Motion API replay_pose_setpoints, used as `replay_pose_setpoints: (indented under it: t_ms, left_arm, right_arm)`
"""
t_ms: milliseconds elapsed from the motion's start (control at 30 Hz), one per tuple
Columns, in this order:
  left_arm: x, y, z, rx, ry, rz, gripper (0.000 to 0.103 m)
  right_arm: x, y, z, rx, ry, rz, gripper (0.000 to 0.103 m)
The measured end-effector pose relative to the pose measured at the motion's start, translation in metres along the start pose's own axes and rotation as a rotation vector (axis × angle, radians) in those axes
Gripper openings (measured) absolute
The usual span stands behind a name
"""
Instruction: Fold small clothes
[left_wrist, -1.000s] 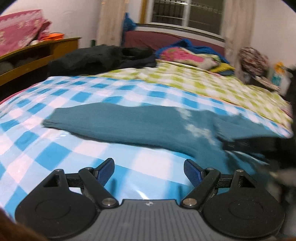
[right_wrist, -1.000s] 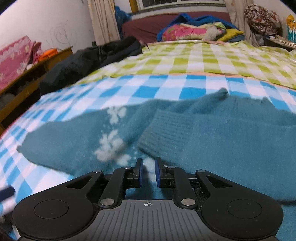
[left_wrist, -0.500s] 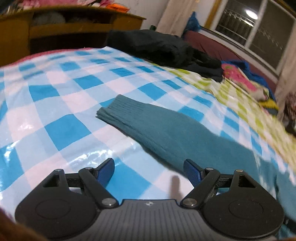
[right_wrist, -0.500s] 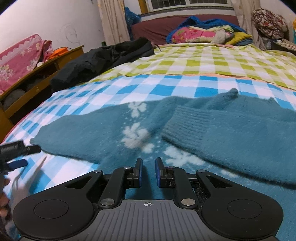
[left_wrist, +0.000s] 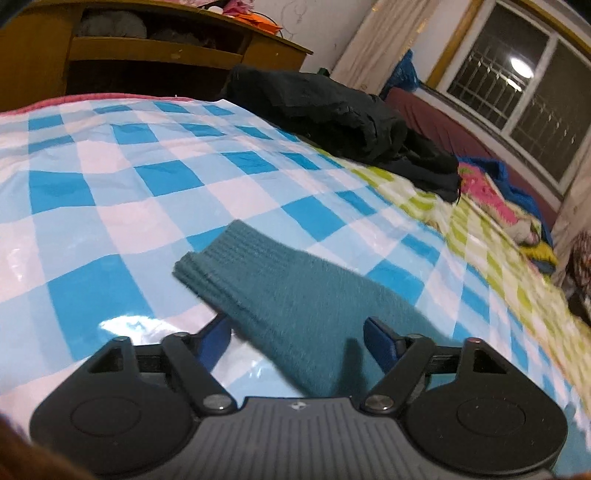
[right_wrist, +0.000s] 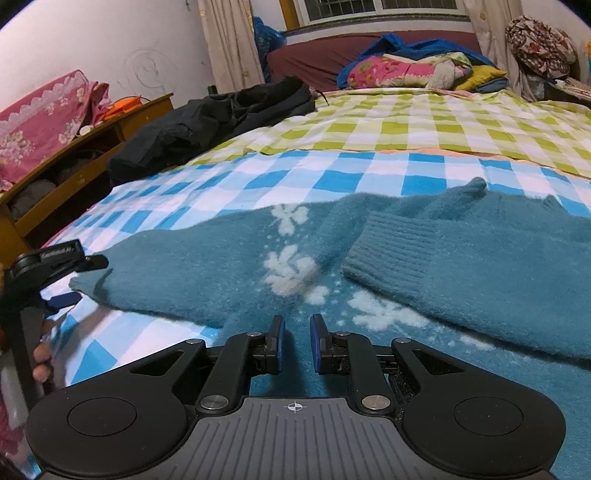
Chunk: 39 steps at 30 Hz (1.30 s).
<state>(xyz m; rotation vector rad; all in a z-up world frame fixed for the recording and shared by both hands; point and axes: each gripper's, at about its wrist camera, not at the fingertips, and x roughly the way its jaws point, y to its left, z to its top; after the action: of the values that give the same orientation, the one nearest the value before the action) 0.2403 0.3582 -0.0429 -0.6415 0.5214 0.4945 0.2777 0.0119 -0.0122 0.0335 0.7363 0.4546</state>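
A small teal knit sweater (right_wrist: 424, 266) with white flower marks lies flat on the blue-and-white checked sheet (right_wrist: 325, 177). Its right sleeve (right_wrist: 391, 254) is folded in over the body. Its left sleeve (left_wrist: 295, 299) stretches out to the left, ribbed cuff (left_wrist: 218, 258) at the end. My left gripper (left_wrist: 297, 332) is open, its blue fingers either side of that sleeve just behind the cuff; it also shows in the right wrist view (right_wrist: 70, 280). My right gripper (right_wrist: 294, 332) is nearly shut and empty, low over the sweater's front part.
A black garment (left_wrist: 343, 122) lies at the bed's far left. A green checked sheet (right_wrist: 424, 125) covers the far half. Bright bedding (right_wrist: 406, 70) is piled at the head. A wooden shelf unit (left_wrist: 147, 59) stands left of the bed.
My left gripper has moved left along the sleeve to its cuff and now straddles it. My right gripper has drawn back a little from the sweater and stayed nearly shut.
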Motion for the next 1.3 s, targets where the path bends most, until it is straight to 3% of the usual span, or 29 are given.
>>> replay_pose_setpoints:
  t_ms: [100,267,433,633,733,800,967,1167,1300]
  left_arm:
    - [0.006,-0.004,0.006,-0.017,0.001,0.012,0.049]
    - [-0.003,-0.023,0.009,0.059,-0.042,-0.018,0.033]
    - [-0.024,-0.067,-0.005,0.229,-0.067,-0.127,0.032]
    - [-0.054,-0.137,-0.059,0.506,-0.038,-0.363,0.032]
    - [-0.061,-0.162,-0.093,0.651,-0.002,-0.422,0.032]
    - [-0.063,-0.164,-0.108,0.682,0.047,-0.431,0.032]
    - [-0.081,-0.129,-0.101,0.581,0.079,-0.415,0.033]
    - [-0.061,-0.047,-0.05,0.197,0.087,-0.28,0.042]
    - [-0.041,-0.001,-0.028,0.027,0.075,-0.181,0.046]
  right_arm:
    - [0.0,-0.001,0.0,0.008,-0.001,0.005,0.017]
    - [-0.003,-0.007,-0.001,0.03,-0.002,0.012,0.017]
    - [-0.007,-0.017,0.0,0.07,-0.005,0.021,0.017]
    - [-0.019,-0.032,0.008,0.12,-0.029,0.023,0.017]
    - [-0.023,-0.044,0.013,0.156,-0.026,0.037,0.017]
    - [-0.023,-0.05,0.016,0.174,-0.022,0.041,0.018]
    - [-0.02,-0.046,0.019,0.127,-0.011,0.062,0.027]
    - [-0.011,-0.024,0.011,0.115,0.018,0.097,0.027]
    - [-0.009,-0.008,0.01,0.081,0.025,0.112,0.027]
